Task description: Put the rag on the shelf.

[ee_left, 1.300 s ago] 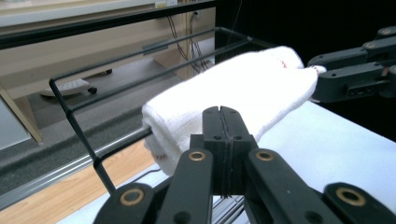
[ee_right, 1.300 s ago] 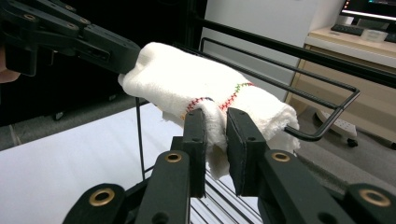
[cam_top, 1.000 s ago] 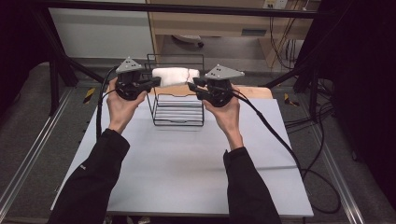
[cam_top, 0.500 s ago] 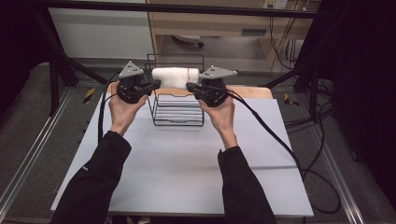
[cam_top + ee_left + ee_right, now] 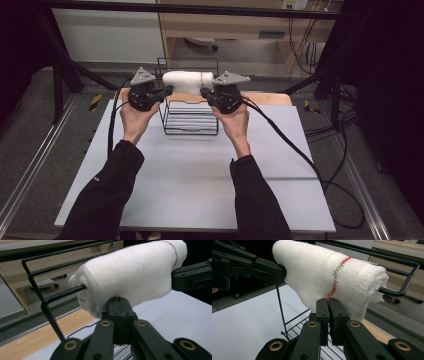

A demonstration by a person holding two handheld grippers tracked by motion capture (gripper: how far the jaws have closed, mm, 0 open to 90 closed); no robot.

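**A:** Status pls, near to far.

**B:** Tabletop (image 5: 190, 195) bare up front, forearms in from 6 o'clock. Left tongs (image 5: 167, 91) at the roll's 9 o'clock end, right tongs (image 5: 204, 93) at its 3 o'clock end. Both are pressed fully together, tips against the cloth's underside.

**A:** Holding it?

**B:** Can't tell if a fold's nipped in either pair. The gripper views show the tips touching the fabric, no gap betw. the blades.

**A:** Where's the towel?

**B:** White rolled towel (image 5: 187, 82) is at the tabletop's 12 o'clock end, lying across the top bars of the black wire rack (image 5: 191, 132). One bar runs into the roll. Wooden board (image 5: 270, 98) is beyond that.

**A:** What's changed vs. a sec ago?

**B:** Right hand's edged in toward 9 o'clock, closer to its end of the roll. Left hand hasn't really moved, and the towel sits on the bars as before.

**A:** Meaning?

**B:** Prob. both ends are now engaged, so a two-handed lift or shift of the roll looks ready. Risk is that bar snagging inside it.
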